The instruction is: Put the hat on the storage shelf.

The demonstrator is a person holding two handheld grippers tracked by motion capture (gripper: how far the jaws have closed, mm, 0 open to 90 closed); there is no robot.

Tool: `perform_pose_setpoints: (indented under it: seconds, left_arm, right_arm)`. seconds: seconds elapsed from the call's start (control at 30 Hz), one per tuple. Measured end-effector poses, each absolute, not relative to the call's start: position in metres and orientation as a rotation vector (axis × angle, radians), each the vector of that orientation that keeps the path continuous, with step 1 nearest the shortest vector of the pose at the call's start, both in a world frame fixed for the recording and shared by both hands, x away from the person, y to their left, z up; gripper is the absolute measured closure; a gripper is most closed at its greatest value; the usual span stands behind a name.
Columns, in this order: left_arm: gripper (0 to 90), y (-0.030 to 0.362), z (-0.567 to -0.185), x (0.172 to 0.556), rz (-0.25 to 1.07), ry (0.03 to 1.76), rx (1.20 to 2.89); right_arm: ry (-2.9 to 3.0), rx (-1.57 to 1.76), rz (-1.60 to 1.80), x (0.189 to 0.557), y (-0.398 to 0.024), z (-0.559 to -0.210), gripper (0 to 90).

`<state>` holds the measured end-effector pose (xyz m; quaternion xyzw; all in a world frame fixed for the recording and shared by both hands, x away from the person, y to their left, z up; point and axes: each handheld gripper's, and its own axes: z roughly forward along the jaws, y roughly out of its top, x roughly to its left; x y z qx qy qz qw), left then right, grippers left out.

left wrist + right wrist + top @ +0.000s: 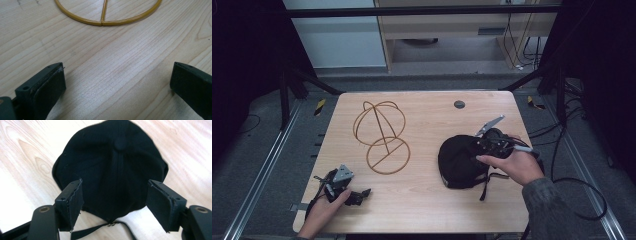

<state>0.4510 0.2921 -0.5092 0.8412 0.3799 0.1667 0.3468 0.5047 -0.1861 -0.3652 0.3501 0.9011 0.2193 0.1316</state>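
High view: black cap (459, 161) sitting right of wire stand (381, 136), right gripper (492, 142) hovering at its rim. Left gripper view: left gripper (117, 82) gaping wide, bare wood between. Right gripper view: jaws straddling cap, not pinching.

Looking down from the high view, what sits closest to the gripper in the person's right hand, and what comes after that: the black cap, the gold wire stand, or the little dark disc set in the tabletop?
From the right gripper:
1. Black cap, directly at its jaws, on the table's right side.
2. Dark disc, beyond it toward the far edge.
3. Gold wire stand, across the table to the left.
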Motion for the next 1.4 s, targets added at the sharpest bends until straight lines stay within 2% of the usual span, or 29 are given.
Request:
perform_pose_setpoints:
  seconds: [0.4,0.83,1.1,1.13,1.17,1.2,1.23,1.33,1.4]
  left_arm:
    - [0.0,0.292,-0.509,0.451,0.433,0.986,2.179]
    - [0.0,0.292,-0.509,0.451,0.432,0.985,2.179]
    - [0.0,0.292,-0.509,0.451,0.432,0.985,2.180]
    - [0.0,0.292,-0.509,0.451,0.432,0.985,2.179]
    - [0.0,0.292,-0.509,0.451,0.432,0.985,2.179]
    - [0.0,0.292,-0.509,0.451,0.432,0.985,2.180]
    - [0.0,0.292,-0.509,0.451,0.432,0.985,2.180]
    - [0.0,0.292,-0.509,0.451,0.432,0.985,2.179]
    - [0.0,0.292,-0.509,0.451,0.432,0.985,2.179]
  right_arm:
    - [2.696,0.982,0.522,0.543,-0.154,-0.366,34.5]
    - [2.755,0.944,0.445,0.555,-0.142,-0.377,39.7]
    - [2.768,0.929,0.404,0.557,-0.142,-0.383,52.4]
    - [2.775,0.925,0.393,0.557,-0.142,-0.384,57.1]
    - [2.775,0.925,0.393,0.557,-0.142,-0.384,57.1]
    - [2.788,0.907,0.394,0.558,-0.141,-0.385,63.0]
    - [2.788,0.907,0.394,0.558,-0.141,-0.385,63.0]
    - [2.800,0.891,0.395,0.557,-0.140,-0.385,72.3]
    - [2.801,0.888,0.409,0.556,-0.140,-0.384,72.9]
